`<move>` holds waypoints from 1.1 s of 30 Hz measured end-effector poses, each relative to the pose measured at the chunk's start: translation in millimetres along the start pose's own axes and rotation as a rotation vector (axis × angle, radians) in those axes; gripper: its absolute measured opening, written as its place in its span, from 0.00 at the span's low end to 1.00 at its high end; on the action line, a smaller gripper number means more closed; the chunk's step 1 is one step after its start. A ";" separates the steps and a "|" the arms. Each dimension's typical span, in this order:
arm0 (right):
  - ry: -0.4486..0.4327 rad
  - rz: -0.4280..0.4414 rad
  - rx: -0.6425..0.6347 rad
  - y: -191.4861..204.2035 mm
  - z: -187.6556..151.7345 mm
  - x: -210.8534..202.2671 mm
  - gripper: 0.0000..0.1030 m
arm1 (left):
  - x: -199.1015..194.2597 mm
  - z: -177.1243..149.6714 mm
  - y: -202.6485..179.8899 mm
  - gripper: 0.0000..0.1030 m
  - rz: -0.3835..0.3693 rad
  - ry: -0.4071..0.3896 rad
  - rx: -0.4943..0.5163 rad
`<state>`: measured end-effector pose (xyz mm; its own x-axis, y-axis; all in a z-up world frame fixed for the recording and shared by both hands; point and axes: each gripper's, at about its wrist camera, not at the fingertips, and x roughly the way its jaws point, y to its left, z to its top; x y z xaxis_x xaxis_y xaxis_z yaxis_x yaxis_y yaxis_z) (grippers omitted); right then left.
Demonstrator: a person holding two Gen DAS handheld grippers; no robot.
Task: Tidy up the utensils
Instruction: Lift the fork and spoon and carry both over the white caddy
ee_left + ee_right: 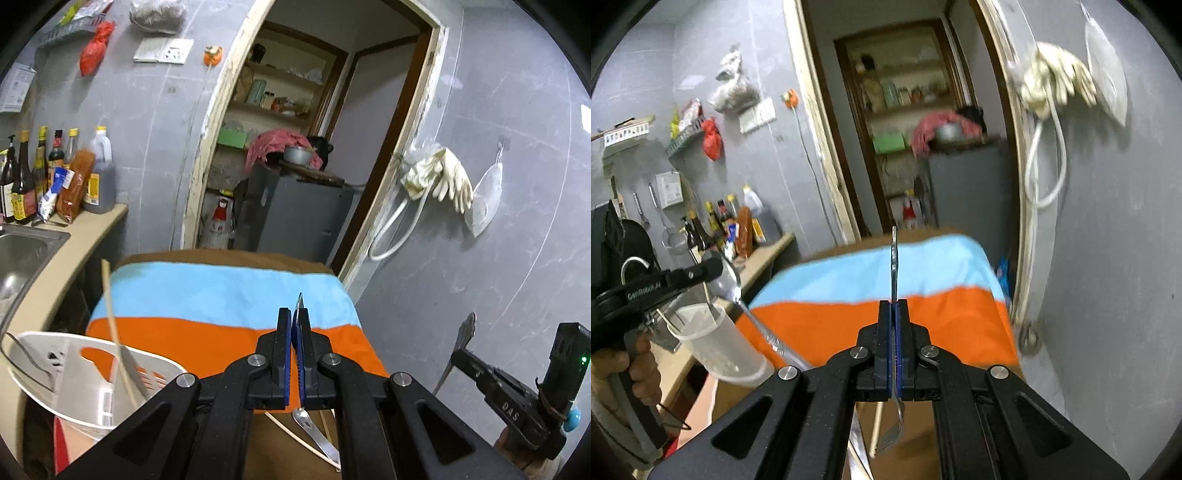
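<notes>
My left gripper is shut on a metal spoon. It is held edge-on, one end poking above the fingertips and the other hanging below them. In the right wrist view the spoon juts from the left gripper above a white plastic utensil holder. My right gripper is shut on a fork, handle up and tines hanging below the jaws. From the left wrist view, the right gripper and its fork are at the right. The holder has a wooden chopstick standing in it.
A table under an orange and blue cloth lies below both grippers, with a pale chopstick on its brown near part. To the left are a steel sink and sauce bottles on the counter. Gloves hang by the doorway.
</notes>
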<state>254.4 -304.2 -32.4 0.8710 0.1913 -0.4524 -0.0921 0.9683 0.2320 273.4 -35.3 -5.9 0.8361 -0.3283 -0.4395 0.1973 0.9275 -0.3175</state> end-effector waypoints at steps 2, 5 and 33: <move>-0.032 0.013 -0.016 12.4 14.3 -4.8 0.01 | -11.9 7.6 7.0 0.03 0.004 -0.018 -0.008; -0.078 0.046 -0.036 34.9 31.4 -9.8 0.01 | -31.8 17.7 19.5 0.03 0.026 -0.050 -0.006; -0.151 0.360 -0.200 225.6 40.0 53.5 0.02 | -124.5 38.2 151.7 0.03 0.399 -0.189 0.032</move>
<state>299.5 -81.9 30.2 0.8256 0.5113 -0.2388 -0.4817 0.8589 0.1738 218.8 153.1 32.8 0.9285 0.0922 -0.3596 -0.1465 0.9811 -0.1267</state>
